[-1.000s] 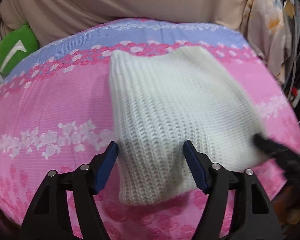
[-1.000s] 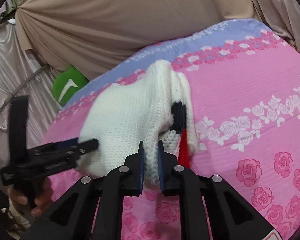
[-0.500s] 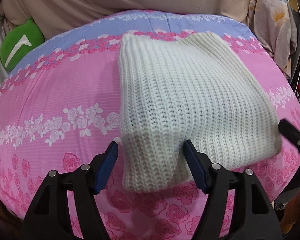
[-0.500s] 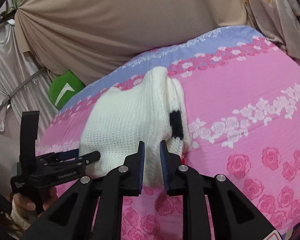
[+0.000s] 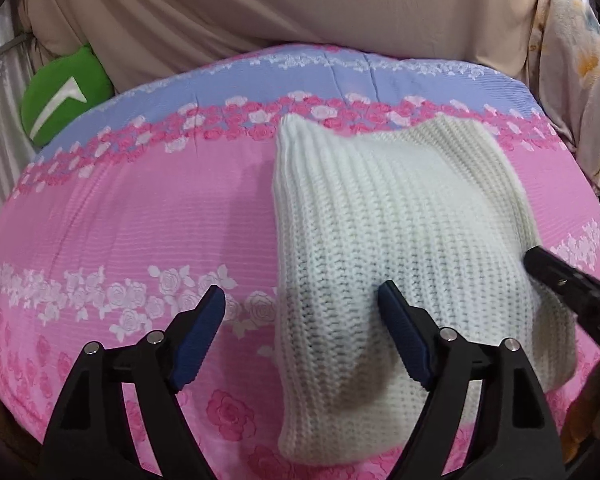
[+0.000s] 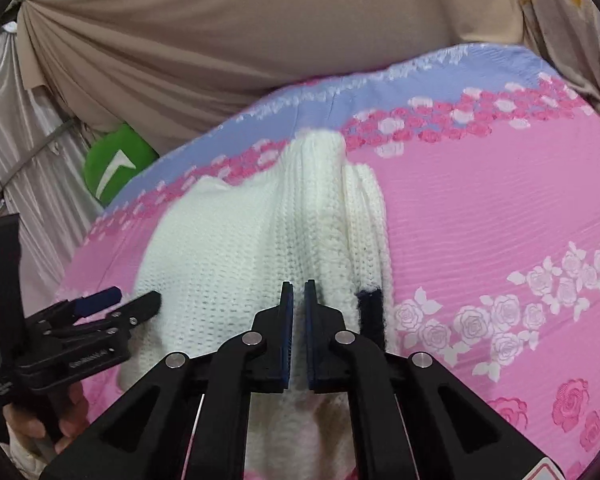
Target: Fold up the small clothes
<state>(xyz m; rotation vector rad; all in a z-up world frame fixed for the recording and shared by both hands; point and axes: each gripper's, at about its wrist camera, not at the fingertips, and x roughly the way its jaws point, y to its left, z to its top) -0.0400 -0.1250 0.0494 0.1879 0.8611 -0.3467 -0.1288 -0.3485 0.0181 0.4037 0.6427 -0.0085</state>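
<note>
A white knitted sweater (image 5: 400,240) lies folded on the pink floral bed cover (image 5: 140,220). My left gripper (image 5: 300,320) is open, its jaws wide apart over the sweater's near left corner, holding nothing. My right gripper (image 6: 298,304) is shut on the sweater's (image 6: 260,248) near edge, with white knit pinched between the blue pads. A black patch (image 6: 370,312) shows on the sweater's right side. The right gripper's tip (image 5: 560,276) shows at the sweater's right edge in the left wrist view. The left gripper (image 6: 100,304) shows at left in the right wrist view.
A green cushion (image 5: 60,96) sits at the bed's far left corner. A beige curtain (image 5: 300,0) hangs behind the bed. Floral fabric (image 5: 568,60) hangs at the right. The bed cover has a blue band (image 5: 340,76) along its far side.
The sweater has shifted to the right in the left wrist view. The left gripper stays open. The right gripper has closed tighter on the sweater edge.
</note>
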